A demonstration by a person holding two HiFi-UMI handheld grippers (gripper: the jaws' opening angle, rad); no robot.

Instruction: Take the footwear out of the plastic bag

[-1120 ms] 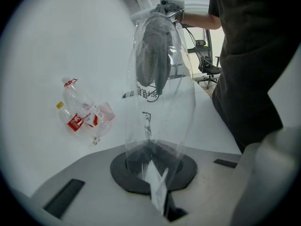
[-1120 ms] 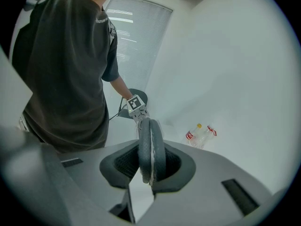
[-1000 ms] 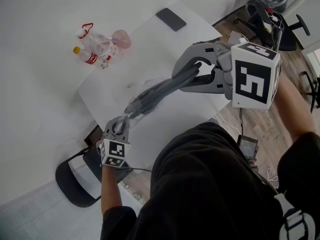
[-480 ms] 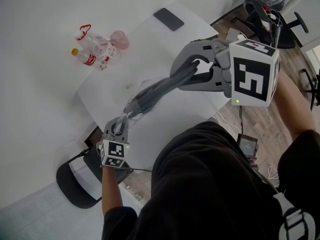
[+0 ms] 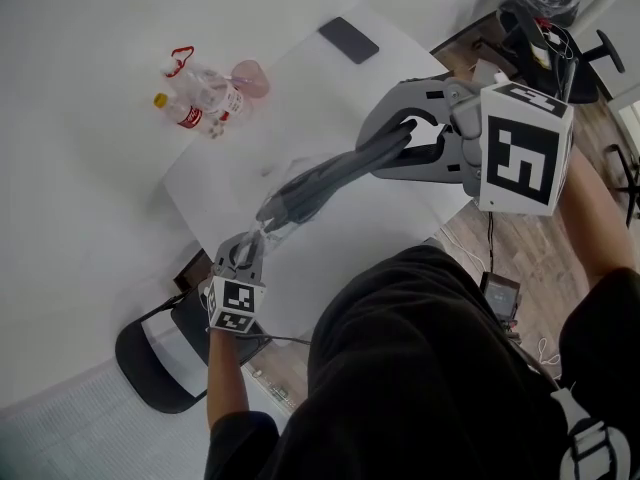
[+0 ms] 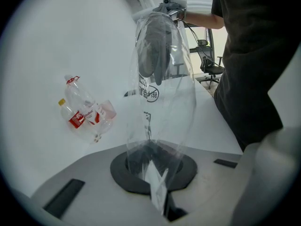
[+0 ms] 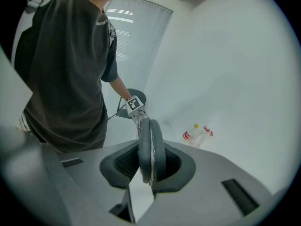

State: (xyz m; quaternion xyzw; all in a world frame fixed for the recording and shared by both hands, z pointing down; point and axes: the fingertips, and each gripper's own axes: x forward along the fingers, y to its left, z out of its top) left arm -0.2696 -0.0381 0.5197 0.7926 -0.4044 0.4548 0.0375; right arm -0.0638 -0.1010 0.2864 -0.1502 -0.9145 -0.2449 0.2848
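Note:
A pair of grey flat shoes (image 5: 330, 176) stretches between my two grippers above the white table (image 5: 330, 78). My right gripper (image 5: 415, 143) is shut on the upper end of the footwear (image 7: 150, 149). A clear plastic bag (image 6: 160, 117) sheathes the lower part of it. My left gripper (image 5: 243, 256) is shut on the bag's bottom end, with the crumpled film pinched between its jaws (image 6: 157, 192). In the left gripper view the grey footwear (image 6: 155, 46) hangs inside the bag's upper half, below the right gripper (image 6: 171, 1).
Crushed plastic bottles with red labels (image 5: 195, 98) and a pink cup (image 5: 248, 76) lie at the table's far left. A dark flat phone (image 5: 348, 40) rests at the far edge. A black chair (image 5: 155, 353) stands below the left gripper, and an office chair (image 5: 560, 28) at the upper right.
Both grippers keep their places and their grips. Only the head view has shifted a little.

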